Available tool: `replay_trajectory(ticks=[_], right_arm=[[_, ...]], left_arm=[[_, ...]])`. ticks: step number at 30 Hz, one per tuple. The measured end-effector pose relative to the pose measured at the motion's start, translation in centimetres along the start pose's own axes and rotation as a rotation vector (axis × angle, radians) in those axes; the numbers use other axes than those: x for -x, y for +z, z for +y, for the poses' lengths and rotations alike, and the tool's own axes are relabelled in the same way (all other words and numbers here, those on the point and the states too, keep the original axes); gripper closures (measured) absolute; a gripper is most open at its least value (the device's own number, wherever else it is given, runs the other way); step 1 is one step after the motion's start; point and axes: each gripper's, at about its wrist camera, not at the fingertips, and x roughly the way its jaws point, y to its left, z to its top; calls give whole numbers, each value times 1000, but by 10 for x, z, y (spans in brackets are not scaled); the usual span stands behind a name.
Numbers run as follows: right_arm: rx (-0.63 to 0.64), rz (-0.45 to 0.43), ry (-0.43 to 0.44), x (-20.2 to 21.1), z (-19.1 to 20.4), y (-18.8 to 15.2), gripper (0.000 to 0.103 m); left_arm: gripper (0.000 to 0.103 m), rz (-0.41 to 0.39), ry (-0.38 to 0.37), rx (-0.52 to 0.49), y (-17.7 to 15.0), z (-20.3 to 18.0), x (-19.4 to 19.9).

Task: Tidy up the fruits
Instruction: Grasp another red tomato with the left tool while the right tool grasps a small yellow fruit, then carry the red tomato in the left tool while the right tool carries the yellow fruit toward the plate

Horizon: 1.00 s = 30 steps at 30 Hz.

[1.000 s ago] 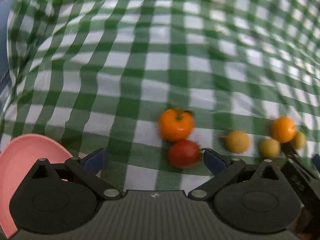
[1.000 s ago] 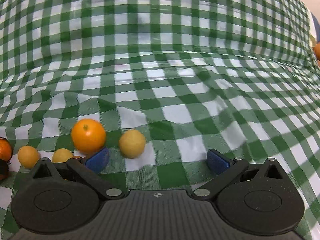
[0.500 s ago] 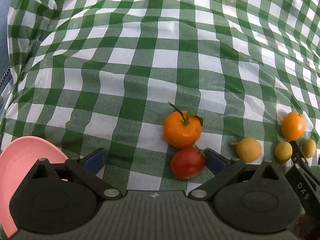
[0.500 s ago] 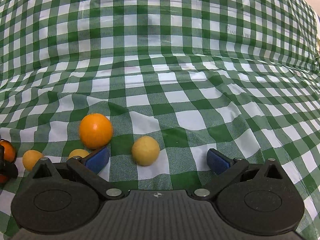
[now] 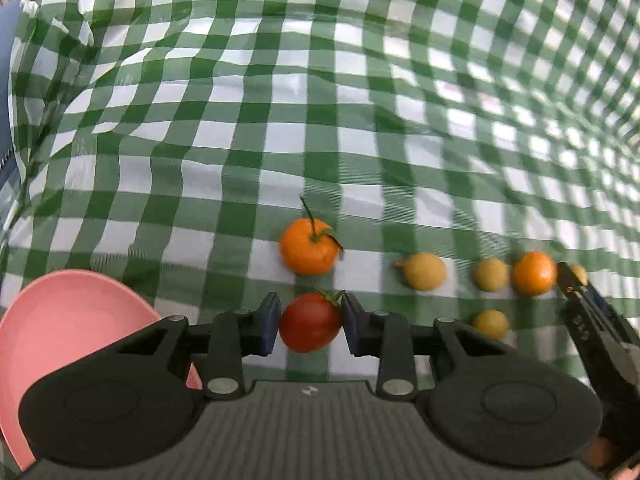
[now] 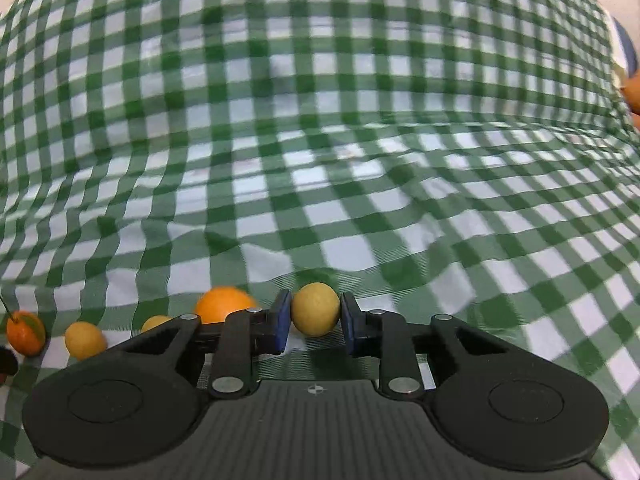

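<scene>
Two hand-held grippers grip: left (image 5: 310, 322) one tomato (image 5: 310, 326), right (image 6: 315, 318) one of seemingly four yellow fruits (image 6: 315, 309).

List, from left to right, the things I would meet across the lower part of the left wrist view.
pink plate → red tomato held in the left gripper → large yellow fruit → small yellow fruit → stemless orange fruit → right gripper.
</scene>
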Motion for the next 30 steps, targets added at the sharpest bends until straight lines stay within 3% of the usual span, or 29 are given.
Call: replay_trajectory(ticks=[8, 14, 19, 26, 30], right_arm=[[-62, -41, 14, 76, -15, 3, 76], [-70, 23, 89, 152, -2, -23, 76], [4, 73, 218, 215, 38, -41, 76], [92, 127, 411, 278, 103, -58, 76], [150, 154, 459, 304, 131, -65, 76]], left_arm=[[66, 0, -67, -20, -36, 11, 68], [66, 5, -38, -51, -83, 46, 126], [66, -29, -13, -42, -122, 84, 174], [66, -57, 37, 47, -161, 144, 220], [66, -57, 40, 102, -177, 174, 234]])
